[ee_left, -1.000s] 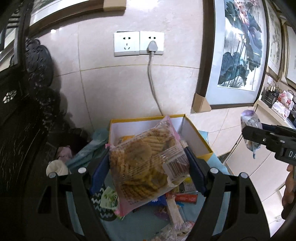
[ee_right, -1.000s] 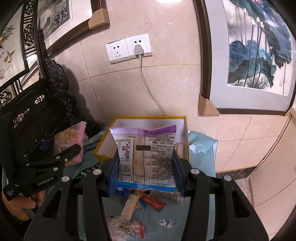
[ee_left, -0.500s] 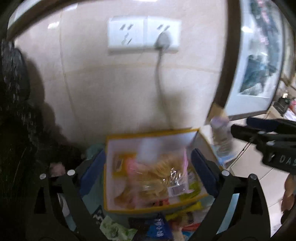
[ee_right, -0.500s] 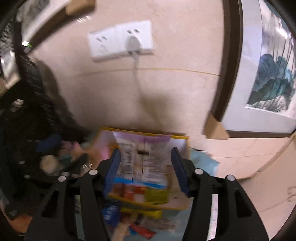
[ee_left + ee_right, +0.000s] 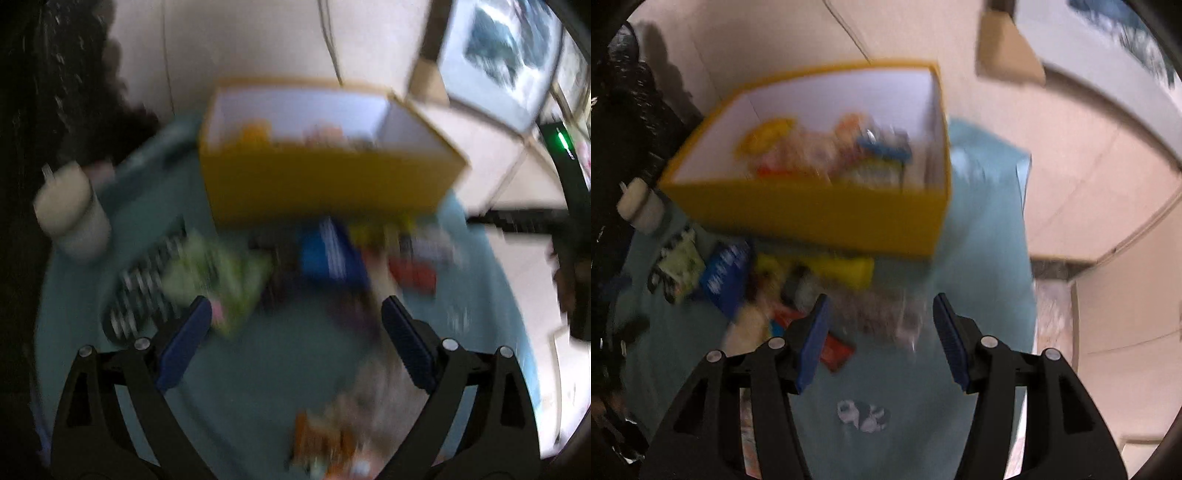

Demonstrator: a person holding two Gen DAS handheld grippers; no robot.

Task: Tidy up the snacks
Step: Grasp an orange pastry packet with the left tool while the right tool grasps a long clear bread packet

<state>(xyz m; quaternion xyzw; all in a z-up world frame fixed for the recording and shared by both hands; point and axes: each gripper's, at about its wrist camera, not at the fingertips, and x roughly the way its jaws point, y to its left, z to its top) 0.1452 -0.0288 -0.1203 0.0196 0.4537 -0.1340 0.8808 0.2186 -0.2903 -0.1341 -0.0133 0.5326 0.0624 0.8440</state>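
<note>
Now both my grippers are empty: the left gripper (image 5: pixel 293 321) has its fingers wide apart, the right gripper (image 5: pixel 881 319) also, where one second ago each carried a packet. These packets now lie inside the yellow box (image 5: pixel 827 218) at the far edge of the worktop (image 5: pixel 979 258). Many loose snacks (image 5: pixel 332 254) remain on the blue cloth before the box, so I judge the next pick starts there.
</note>
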